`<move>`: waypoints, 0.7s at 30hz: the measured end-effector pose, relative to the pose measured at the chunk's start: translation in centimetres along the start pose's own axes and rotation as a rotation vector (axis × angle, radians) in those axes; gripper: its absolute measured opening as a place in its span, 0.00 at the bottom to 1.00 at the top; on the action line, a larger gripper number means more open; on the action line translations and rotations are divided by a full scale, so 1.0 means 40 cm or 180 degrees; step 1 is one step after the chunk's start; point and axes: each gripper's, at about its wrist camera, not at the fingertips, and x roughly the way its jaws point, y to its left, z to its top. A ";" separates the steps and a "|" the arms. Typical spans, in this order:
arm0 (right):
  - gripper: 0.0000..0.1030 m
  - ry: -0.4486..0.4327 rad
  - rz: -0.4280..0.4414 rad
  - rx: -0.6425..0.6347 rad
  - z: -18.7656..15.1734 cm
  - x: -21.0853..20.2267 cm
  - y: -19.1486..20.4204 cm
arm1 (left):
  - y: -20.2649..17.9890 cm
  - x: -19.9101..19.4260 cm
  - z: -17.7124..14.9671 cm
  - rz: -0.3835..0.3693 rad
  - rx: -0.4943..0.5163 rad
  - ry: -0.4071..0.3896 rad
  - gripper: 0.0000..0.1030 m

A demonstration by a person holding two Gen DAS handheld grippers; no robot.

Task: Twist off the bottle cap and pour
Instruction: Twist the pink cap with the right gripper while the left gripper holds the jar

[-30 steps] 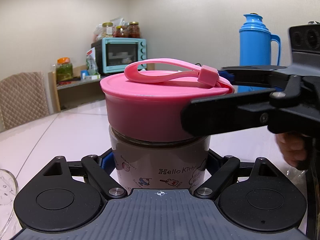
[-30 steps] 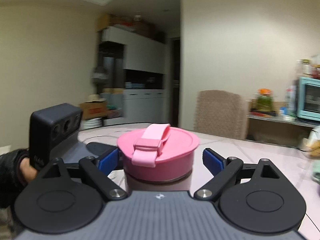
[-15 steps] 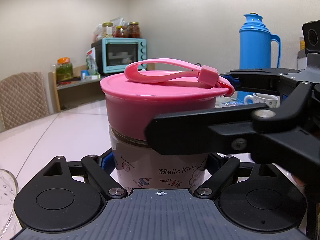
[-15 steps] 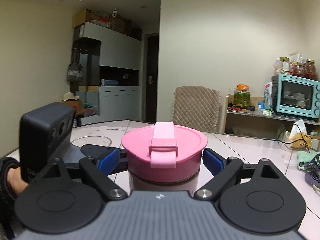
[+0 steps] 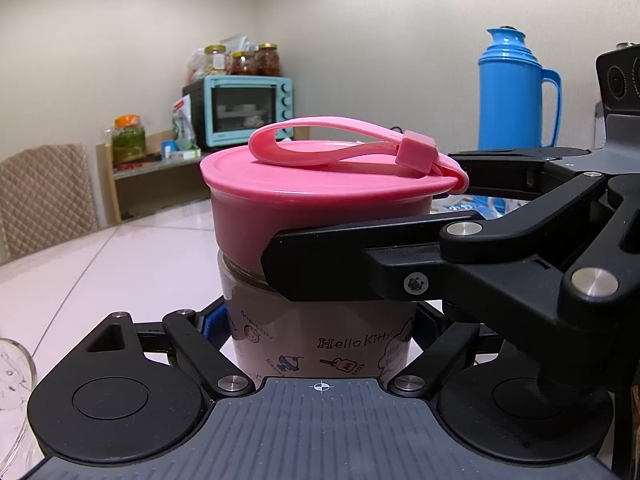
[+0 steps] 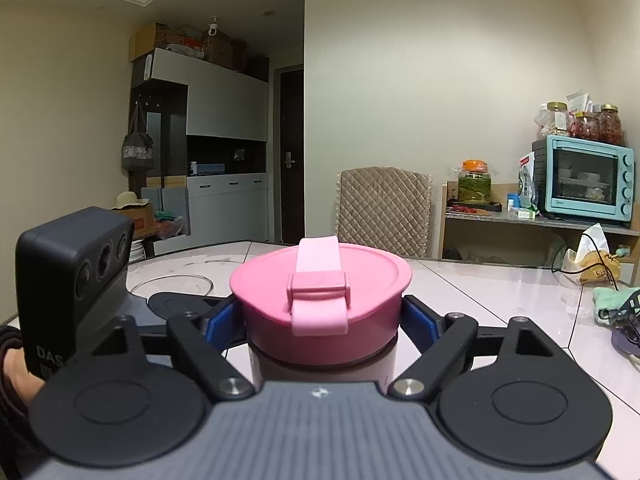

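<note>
A pale table (image 6: 500, 280) is filling the kitchen corner, and the bottle (image 5: 320, 340) is standing on it upright. The left gripper (image 5: 320, 332) is clamping the bottle's body; the right gripper (image 6: 322, 316) is clenching the pink cap (image 6: 320, 300). If the lower grip slackens during twisting, the bottle could spin or tip.

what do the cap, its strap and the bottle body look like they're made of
Cap: pink plastic by the look, smooth satin finish with soft highlights and a moulded rim.
Strap: likely silicone or soft rubber; a thin matte band that bends in a loop and folds over the cap's edge.
Bottle body: clear glass or hard plastic, glossy, printed with cartoon drawings; which one the frames leave open.
</note>
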 end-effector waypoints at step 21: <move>0.83 0.0071 0.0947 -0.0233 0.024 0.006 -0.107 | 0.001 0.000 -0.001 -0.0001 0.0003 0.0001 0.87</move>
